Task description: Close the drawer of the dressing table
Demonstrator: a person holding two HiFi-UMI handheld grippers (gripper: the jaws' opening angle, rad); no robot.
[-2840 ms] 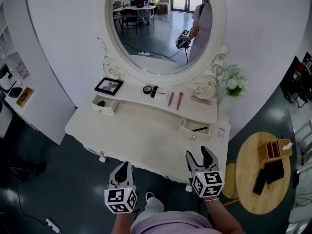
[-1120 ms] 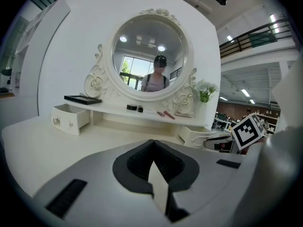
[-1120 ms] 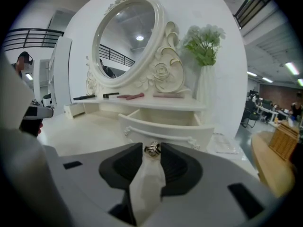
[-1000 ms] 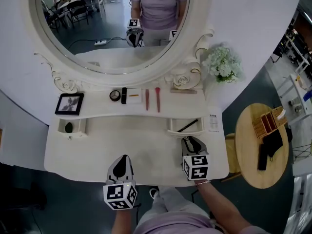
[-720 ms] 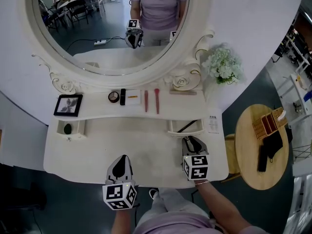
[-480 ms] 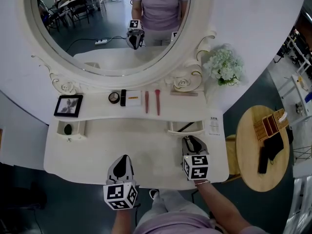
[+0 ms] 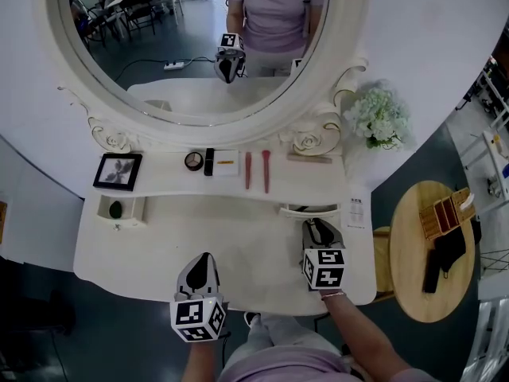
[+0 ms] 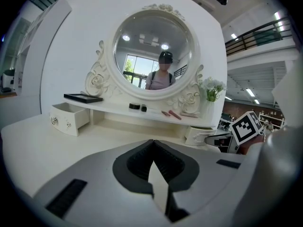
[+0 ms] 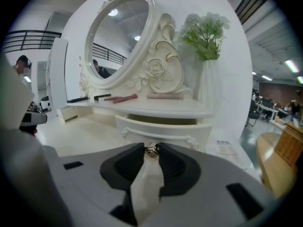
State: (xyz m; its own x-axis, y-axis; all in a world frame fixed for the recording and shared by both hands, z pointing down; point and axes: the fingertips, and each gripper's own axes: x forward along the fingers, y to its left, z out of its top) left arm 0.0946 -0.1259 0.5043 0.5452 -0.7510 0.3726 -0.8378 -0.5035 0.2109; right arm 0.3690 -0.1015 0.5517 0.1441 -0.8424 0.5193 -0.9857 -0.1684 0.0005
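- Drawer (image 9: 163,126) just ahead of our right gripper (image 9: 151,147): barely ajar, white, scroll-trimmed; we're clamped on its knob (image 9: 152,150).
- Left gripper (image 8: 152,144) clenched, empty; the small drawer (image 8: 64,122) beyond-left gapes, dark item (image 7: 116,208) inside.

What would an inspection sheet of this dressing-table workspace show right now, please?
Surface: dressing table top, bare except a printed card.
Job's things: right drawer almost shut, a slit left; left drawer open, dark item inside.
Clutter: shelf holds picture frame, round compact, two reddish sticks; flowers at right.
Grippers: right gripper shut on the right drawer's knob; left gripper shut, empty, near the table's front edge.
Cables: floor cable, seen only in the mirror.
Surroundings: round wooden side table at right.
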